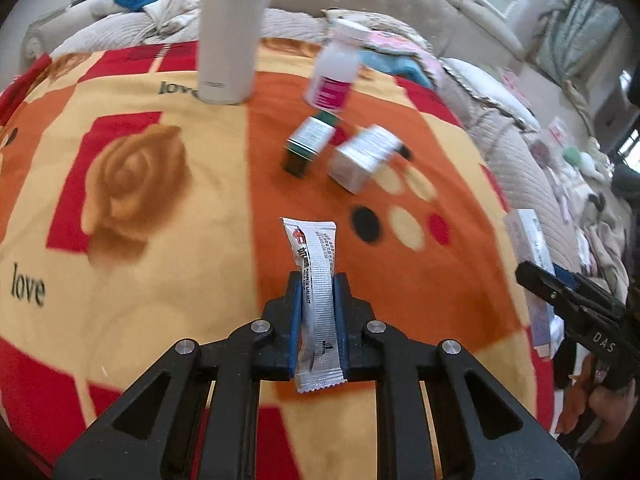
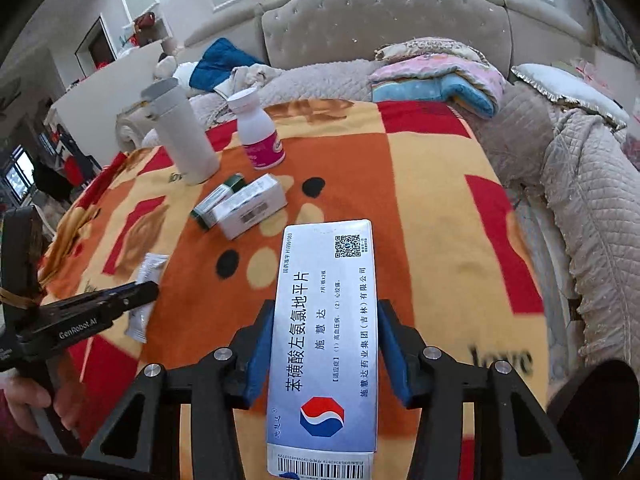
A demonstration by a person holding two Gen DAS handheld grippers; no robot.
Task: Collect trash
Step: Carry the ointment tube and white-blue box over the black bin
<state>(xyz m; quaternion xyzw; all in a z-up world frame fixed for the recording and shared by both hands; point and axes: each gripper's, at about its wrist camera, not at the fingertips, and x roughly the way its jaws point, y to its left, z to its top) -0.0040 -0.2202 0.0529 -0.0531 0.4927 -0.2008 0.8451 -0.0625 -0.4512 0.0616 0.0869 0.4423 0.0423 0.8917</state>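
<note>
Trash is already in both tools: the left gripper point(image 1: 318, 312) pinches a silver sachet point(image 1: 316, 304) upright by its middle, and the right gripper point(image 2: 324, 344) clamps a flat blue medicine box point(image 2: 326, 340) lengthwise, both lifted off the blanket point(image 1: 140, 208), probably for carrying. Farther off lie two small boxes point(image 2: 240, 206), a pill bottle point(image 2: 258, 132) and a white flask point(image 2: 180, 132).
</note>
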